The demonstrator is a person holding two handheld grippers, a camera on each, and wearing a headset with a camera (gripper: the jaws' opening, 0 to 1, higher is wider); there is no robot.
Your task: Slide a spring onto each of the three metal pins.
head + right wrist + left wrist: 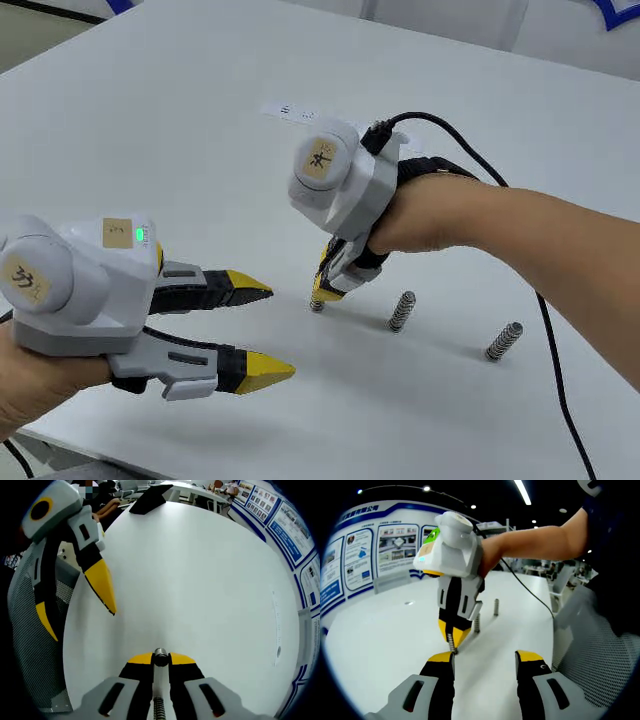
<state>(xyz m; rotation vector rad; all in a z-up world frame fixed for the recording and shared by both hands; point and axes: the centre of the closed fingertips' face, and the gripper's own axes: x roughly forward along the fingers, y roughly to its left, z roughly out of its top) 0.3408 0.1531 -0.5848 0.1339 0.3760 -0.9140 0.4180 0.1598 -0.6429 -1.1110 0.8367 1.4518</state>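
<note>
Your right hand-held gripper point(324, 288) is clenched on the spring point(318, 305); your left hand-held gripper point(281, 330) hangs released. Tilt, and the pin point(160, 657) could topple.

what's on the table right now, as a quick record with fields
table: white, bare apart from the springs
left gripper: open, holds nothing, above the table
right gripper: points down, shut on held spring
held spring: upright, lower end at the table
middle spring: stands tilted, apart from the grippers
end spring: stands tilted, farthest from the right gripper
pins: hidden inside the springs, cannot tell
cable: black, runs from the right gripper
</note>
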